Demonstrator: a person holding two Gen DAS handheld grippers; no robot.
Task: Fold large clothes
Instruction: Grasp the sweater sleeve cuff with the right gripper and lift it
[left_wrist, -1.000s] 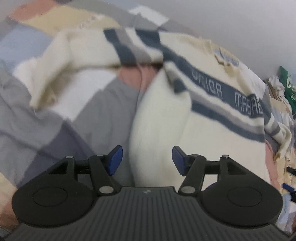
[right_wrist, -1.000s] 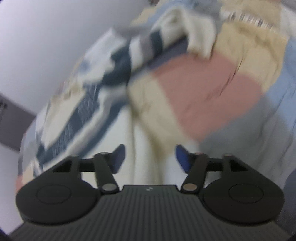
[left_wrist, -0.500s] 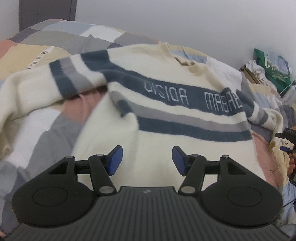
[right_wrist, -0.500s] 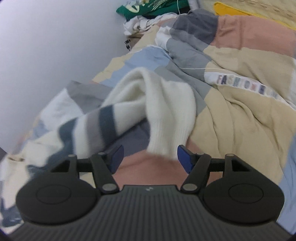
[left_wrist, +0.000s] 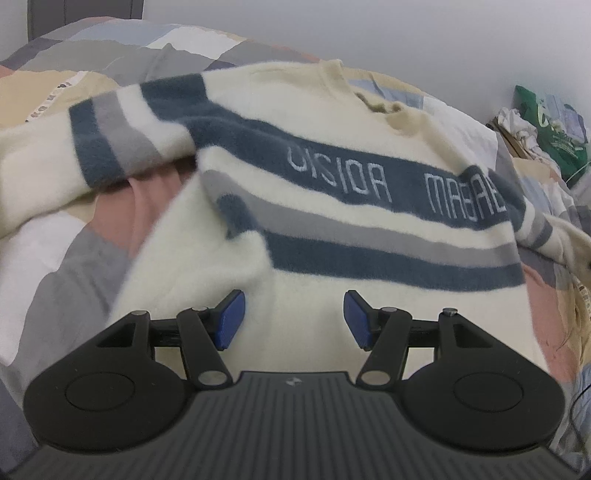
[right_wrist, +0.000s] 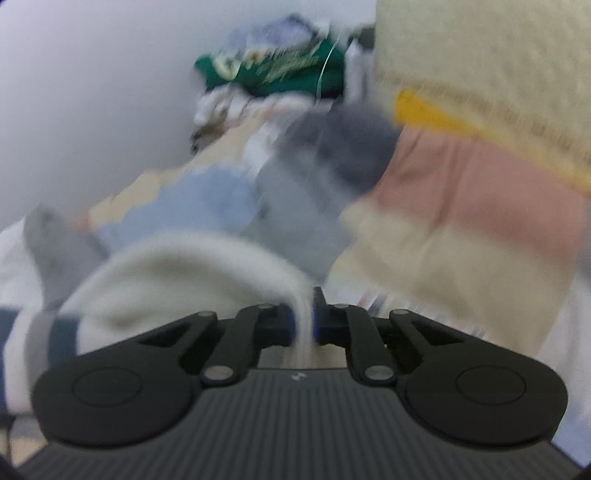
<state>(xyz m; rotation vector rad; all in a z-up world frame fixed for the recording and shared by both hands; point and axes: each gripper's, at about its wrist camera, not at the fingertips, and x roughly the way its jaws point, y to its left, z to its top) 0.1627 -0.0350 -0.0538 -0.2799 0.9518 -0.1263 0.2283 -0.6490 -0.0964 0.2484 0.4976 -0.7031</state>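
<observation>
Barely begun: striped sweater (left_wrist: 332, 236) spread unfolded on the bed (left_wrist: 74, 266), right gripper (right_wrist: 303, 325) jaws pinched on its cream sleeve (right_wrist: 184, 273), left gripper (left_wrist: 293, 319) jaws open, empty, above its hem.

Cream sweater (left_wrist: 369, 295) with navy and grey stripes lies on a pastel patchwork quilt (left_wrist: 74, 266).

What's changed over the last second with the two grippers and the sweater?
The right gripper swung across to the sweater's cream sleeve and has clamped shut on its end; a second ago its jaws stood open and empty. The left gripper moved in over the sweater, whose chest stripes now lie across the view. Its jaws stayed open and hold nothing. The sweater remains spread on the patchwork bedding.
</observation>
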